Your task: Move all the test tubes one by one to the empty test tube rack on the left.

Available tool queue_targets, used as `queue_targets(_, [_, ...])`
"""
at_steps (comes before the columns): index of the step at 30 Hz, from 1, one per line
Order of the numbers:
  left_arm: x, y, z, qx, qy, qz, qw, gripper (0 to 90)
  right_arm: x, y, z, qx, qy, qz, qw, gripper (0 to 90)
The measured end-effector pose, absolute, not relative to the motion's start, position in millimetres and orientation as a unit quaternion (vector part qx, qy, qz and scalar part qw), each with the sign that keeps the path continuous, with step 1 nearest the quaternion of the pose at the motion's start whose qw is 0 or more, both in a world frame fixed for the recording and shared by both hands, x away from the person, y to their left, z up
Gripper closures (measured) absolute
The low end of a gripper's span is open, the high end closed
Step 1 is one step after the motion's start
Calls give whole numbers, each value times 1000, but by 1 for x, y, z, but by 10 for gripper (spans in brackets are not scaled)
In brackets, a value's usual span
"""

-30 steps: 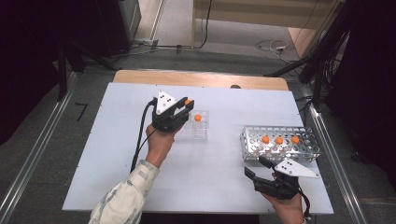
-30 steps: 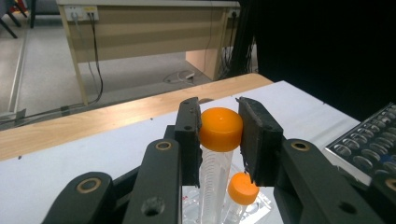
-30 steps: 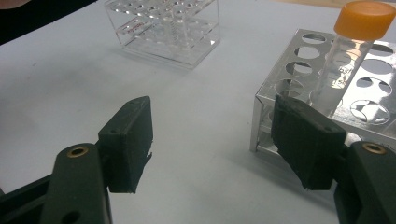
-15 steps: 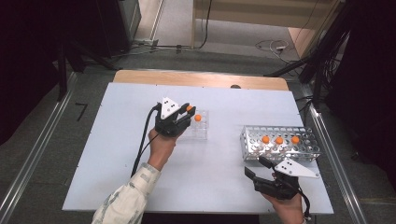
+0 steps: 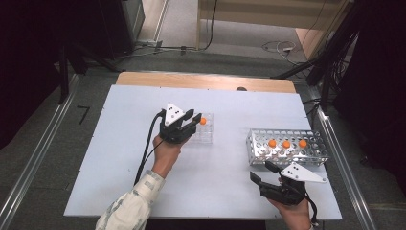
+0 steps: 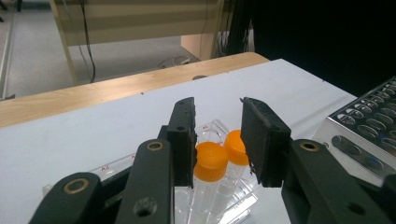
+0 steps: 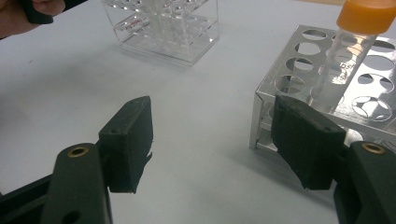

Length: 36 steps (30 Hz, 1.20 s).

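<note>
The left gripper (image 5: 194, 120) hangs over the clear plastic rack (image 5: 205, 132) near the middle of the white table (image 5: 119, 143). Its jaws have just been opening, and in the left gripper view an orange-capped tube (image 6: 211, 161) stands between them in the rack: the left pad sits right against the cap, while a clear gap separates the right pad from it, so nothing is clamped. A second orange-capped tube (image 6: 235, 145) stands just behind the first, toward one o'clock.

At about four o'clock from the clear rack sits a metal tube rack (image 5: 287, 154) carrying three orange-capped tubes in a row. The right gripper (image 5: 264, 173) rests low at that rack's six o'clock, jaws spread wide and holding nothing, the rack's corner just beside its right pad (image 7: 306, 140).
</note>
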State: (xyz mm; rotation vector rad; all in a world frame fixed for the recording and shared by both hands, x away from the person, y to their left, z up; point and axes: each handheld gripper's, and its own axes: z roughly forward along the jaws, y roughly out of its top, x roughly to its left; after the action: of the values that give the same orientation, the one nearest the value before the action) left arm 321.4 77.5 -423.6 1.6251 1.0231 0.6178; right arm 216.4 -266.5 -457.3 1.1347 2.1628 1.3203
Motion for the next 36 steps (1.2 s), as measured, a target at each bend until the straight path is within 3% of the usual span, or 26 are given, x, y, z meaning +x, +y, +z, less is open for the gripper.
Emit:
queue_targets(12, [304,86,-418,675,425,229,558,478,218,-278,-456,421,754,463,199,290])
queue_targets(21, [281,96,-433,680,439,220,544,238,219,-304,-456,454,729,453,239,316])
queue_targets(36, [261,109,-446,690,443,199,536,127,233,-339,-456,515,670,422,327,389])
